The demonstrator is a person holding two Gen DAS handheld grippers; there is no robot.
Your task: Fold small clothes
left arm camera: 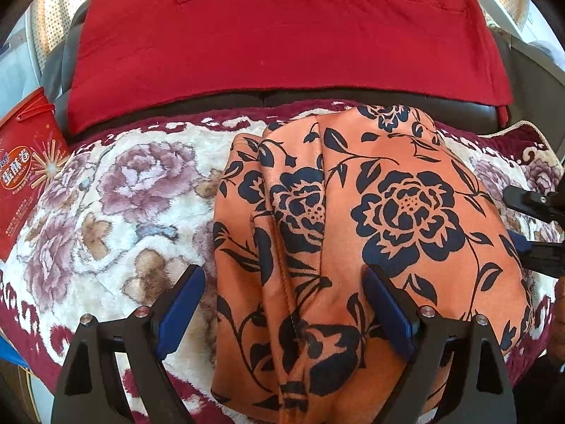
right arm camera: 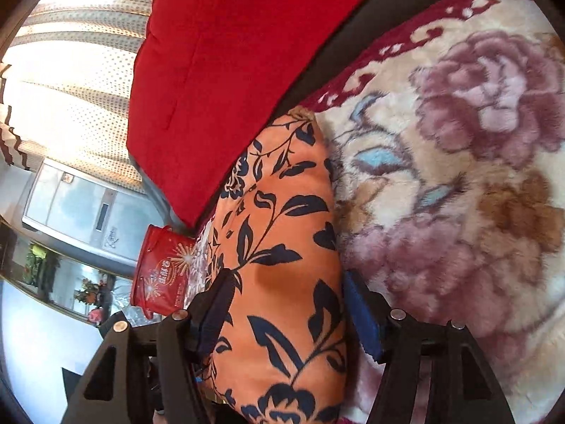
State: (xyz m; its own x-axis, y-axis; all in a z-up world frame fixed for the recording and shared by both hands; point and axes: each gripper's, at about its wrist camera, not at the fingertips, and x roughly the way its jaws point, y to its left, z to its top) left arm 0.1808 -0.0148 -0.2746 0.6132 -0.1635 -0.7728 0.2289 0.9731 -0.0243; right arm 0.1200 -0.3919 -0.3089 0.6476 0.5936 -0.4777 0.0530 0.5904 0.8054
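Note:
An orange garment with dark blue flowers (left arm camera: 353, 219) lies folded in a long bundle on a floral plush blanket (left arm camera: 116, 190). My left gripper (left arm camera: 282, 275) is open above its near left part, one blue-padded finger over the blanket and the other over the cloth. In the right wrist view the garment (right arm camera: 279, 247) runs between the wide-spread fingers of my right gripper (right arm camera: 286, 289), which is open around its right edge. The right gripper also shows at the right edge of the left wrist view (left arm camera: 536, 226).
A red cushion (left arm camera: 282, 42) leans on the dark sofa back (left arm camera: 529, 84) behind the blanket. A red snack box (left arm camera: 24, 173) stands at the blanket's left end, also in the right wrist view (right arm camera: 162, 268). Dotted curtains (right arm camera: 70, 88) hang behind.

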